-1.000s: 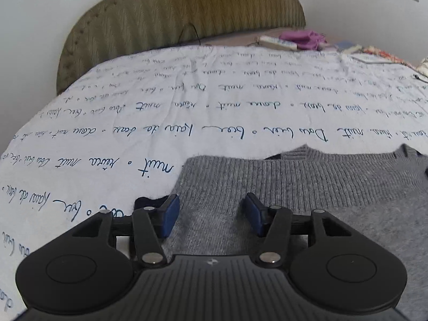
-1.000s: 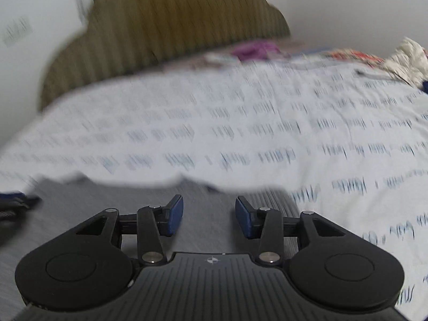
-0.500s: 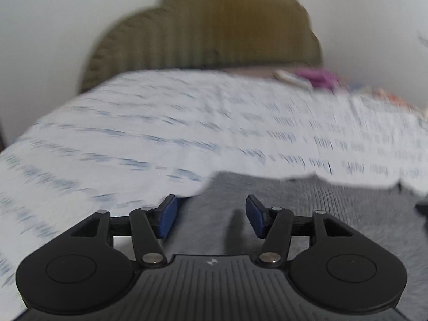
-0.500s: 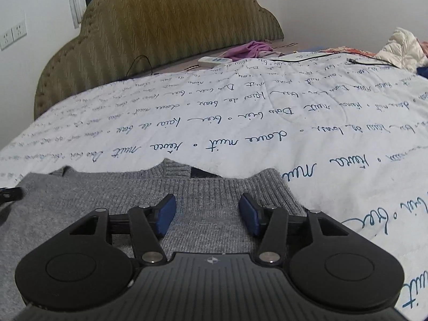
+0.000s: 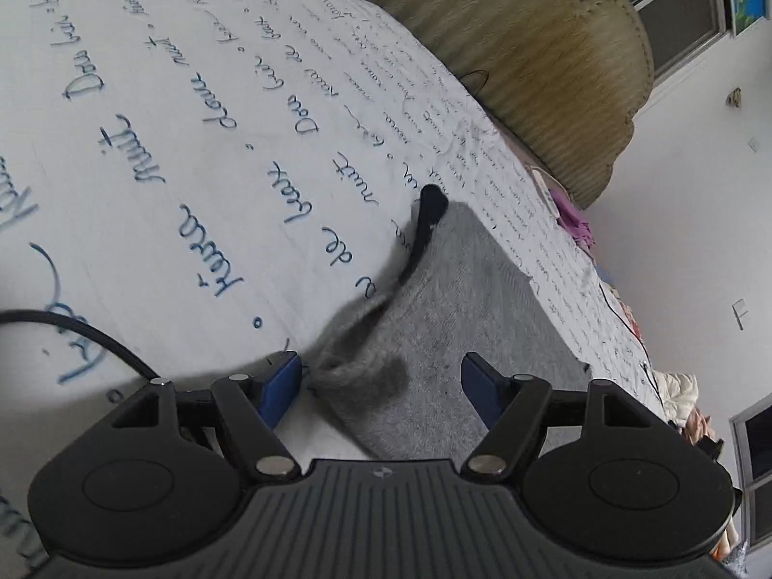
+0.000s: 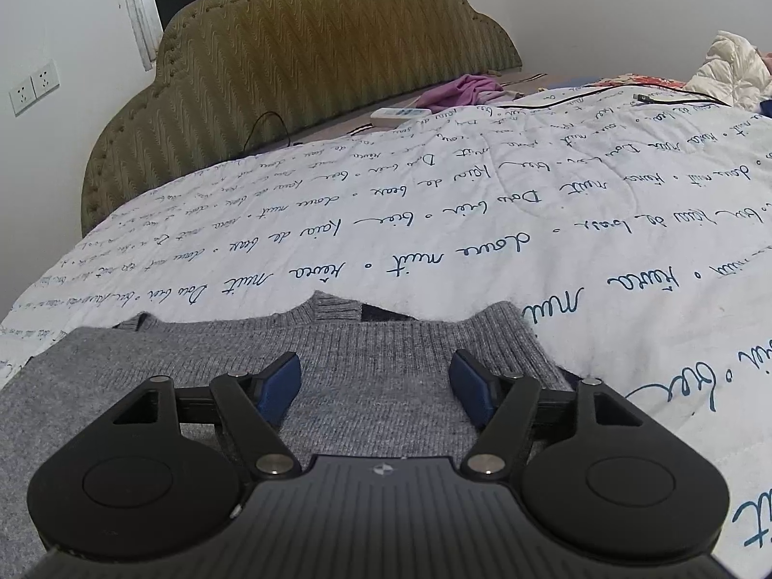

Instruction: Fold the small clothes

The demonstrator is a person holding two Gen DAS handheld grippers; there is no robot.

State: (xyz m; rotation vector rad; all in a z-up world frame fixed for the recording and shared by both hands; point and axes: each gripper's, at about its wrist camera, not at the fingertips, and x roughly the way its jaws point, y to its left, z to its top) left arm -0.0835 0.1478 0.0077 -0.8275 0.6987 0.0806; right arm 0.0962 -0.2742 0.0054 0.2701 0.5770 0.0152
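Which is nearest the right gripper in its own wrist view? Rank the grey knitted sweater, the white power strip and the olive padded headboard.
1. Grey knitted sweater: directly under the right gripper, between its open jaws.
2. White power strip: far edge of the bed, centre.
3. Olive padded headboard: behind it, against the wall.

In the right wrist view the sweater point(image 6: 366, 386) lies on the quilt point(image 6: 434, 241) across the lower left and centre of the frame, its collar toward the top. Behind the quilt the headboard point(image 6: 299, 62) fills the upper centre. A power strip point(image 6: 399, 114) lies at the quilt's far edge, a crumpled garment point(image 6: 465, 88) just right of it, a jacket point(image 6: 728, 70) at upper right.

In the left wrist view the picture is tilted: the sweater point(image 5: 463, 318) runs from bottom centre toward the middle, quilt point(image 5: 169, 169) at left, headboard point(image 5: 545, 62) at upper right.
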